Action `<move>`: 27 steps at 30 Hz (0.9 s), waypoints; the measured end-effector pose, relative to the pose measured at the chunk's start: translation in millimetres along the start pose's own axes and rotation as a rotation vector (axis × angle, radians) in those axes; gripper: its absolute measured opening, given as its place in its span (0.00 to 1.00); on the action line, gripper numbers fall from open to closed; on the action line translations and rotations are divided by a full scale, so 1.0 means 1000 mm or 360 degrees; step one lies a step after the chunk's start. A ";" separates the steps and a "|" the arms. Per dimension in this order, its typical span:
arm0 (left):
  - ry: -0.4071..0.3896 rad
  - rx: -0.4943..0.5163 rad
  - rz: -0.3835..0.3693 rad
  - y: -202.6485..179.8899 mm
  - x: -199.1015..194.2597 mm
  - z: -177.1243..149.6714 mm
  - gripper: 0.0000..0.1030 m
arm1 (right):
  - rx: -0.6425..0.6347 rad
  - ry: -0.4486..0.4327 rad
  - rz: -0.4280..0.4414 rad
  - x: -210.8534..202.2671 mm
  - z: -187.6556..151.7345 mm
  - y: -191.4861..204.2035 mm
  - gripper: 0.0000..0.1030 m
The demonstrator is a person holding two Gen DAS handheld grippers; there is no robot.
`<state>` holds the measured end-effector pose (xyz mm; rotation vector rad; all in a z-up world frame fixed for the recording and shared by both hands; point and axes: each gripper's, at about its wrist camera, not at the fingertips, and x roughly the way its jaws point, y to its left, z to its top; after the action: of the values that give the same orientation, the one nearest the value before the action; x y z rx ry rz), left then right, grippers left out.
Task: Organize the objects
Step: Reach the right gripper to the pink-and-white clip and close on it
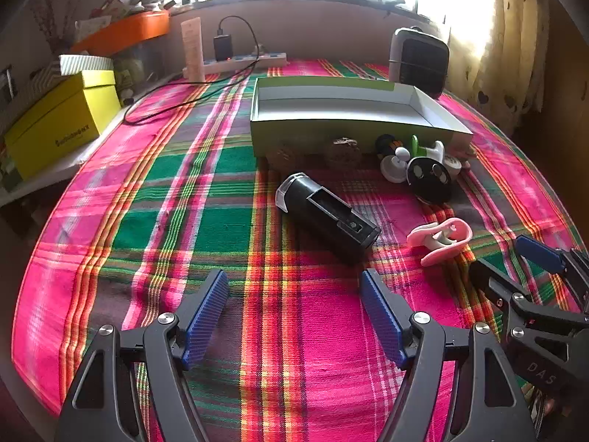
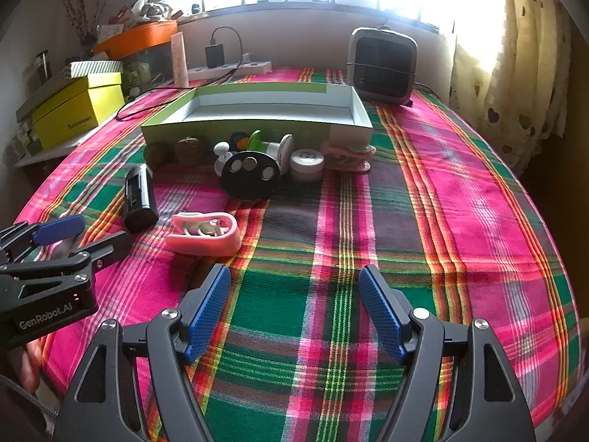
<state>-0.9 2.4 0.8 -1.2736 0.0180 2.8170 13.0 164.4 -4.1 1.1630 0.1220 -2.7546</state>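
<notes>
Left tool [image 1: 292,300], right tool [image 2: 294,294] both agape, empty; pink clip [image 2: 203,234] ahead; box [image 1: 346,125] hides items' backs.

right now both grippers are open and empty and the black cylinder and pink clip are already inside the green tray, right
Not quite. The black cylinder and pink clip lie on the plaid cloth in front of the green tray, not inside it; the left wrist view shows its interior bare. The rest holds: the left gripper and right gripper are open and empty.
</notes>
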 end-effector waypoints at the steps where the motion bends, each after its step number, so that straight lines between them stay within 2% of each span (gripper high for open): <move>1: 0.0000 0.0003 -0.0003 0.000 0.000 0.000 0.71 | -0.0006 0.0002 0.0014 0.000 0.000 0.000 0.71; 11: 0.0006 0.0030 -0.0079 0.007 -0.002 -0.001 0.71 | -0.0260 0.0080 0.0298 0.006 0.011 0.014 0.71; 17: 0.0014 -0.0029 -0.0135 0.017 -0.003 0.001 0.71 | -0.0443 0.0074 0.0337 0.013 0.024 0.024 0.71; 27: 0.0037 -0.0065 -0.0181 0.021 -0.003 0.004 0.71 | -0.0573 0.0127 0.0388 0.023 0.032 0.033 0.71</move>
<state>-3.0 -18.4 5.3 -1.2730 -0.1080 2.7201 -20.3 125.4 1.2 1.1049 0.4344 -2.3510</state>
